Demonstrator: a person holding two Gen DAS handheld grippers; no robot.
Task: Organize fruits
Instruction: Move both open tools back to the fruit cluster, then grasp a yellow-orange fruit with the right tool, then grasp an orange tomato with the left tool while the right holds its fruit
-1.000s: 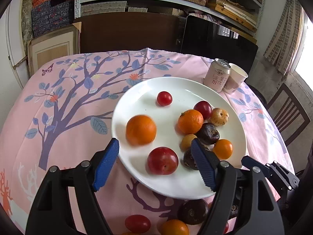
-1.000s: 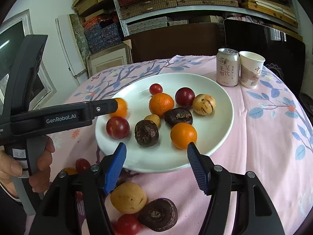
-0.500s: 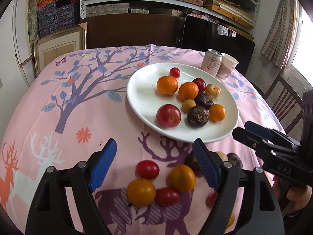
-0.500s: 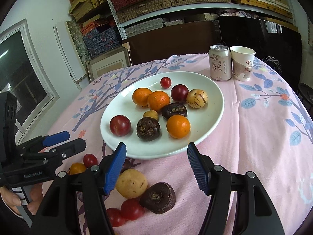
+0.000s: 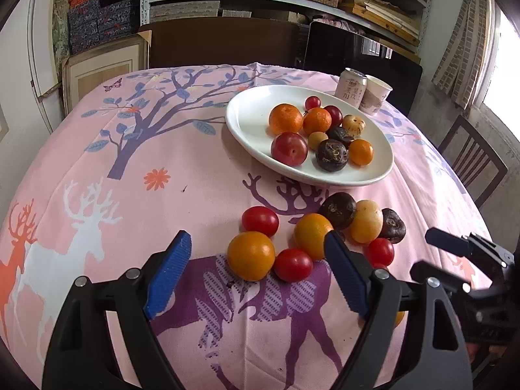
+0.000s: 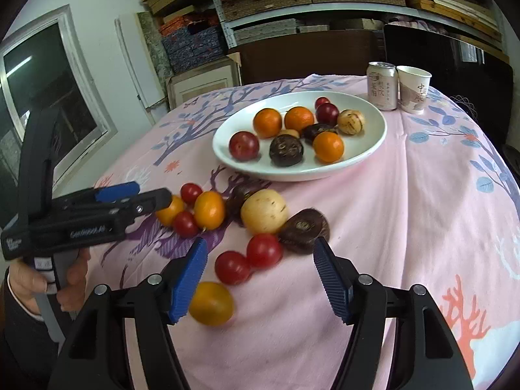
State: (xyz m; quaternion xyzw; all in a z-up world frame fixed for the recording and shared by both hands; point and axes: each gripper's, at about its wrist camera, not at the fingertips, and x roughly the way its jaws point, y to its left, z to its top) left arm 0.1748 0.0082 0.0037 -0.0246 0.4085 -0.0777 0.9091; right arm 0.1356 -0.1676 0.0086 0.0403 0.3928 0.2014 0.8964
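A white plate point(image 5: 247, 113) point(image 6: 367, 120) holds several fruits: oranges, red plums, dark passion fruits. On the pink cloth in front of it lies a loose heap: an orange fruit point(image 5: 251, 255), red tomatoes point(image 5: 292, 265), a yellow fruit point(image 5: 365, 221), a dark passion fruit point(image 6: 304, 230). My left gripper point(image 5: 256, 237) hovers over the heap with its jaws opening; the orange fruit and a tomato sit between the fingers, untouched. My right gripper point(image 6: 259, 243) is open above two red tomatoes point(image 6: 232, 266), with another orange fruit point(image 6: 211, 302) beside its left finger.
A drink can point(image 5: 350, 87) and a paper cup point(image 5: 375, 99) stand just behind the plate. A wooden chair point(image 5: 471, 159) is at the right of the table. A person's hand point(image 6: 32, 279) holds the left gripper. Shelves with boxes fill the back wall.
Both grippers drew back from the plate to the loose fruits near the table's front. The left jaws spread wider. A red plum that was between them stays on the plate.
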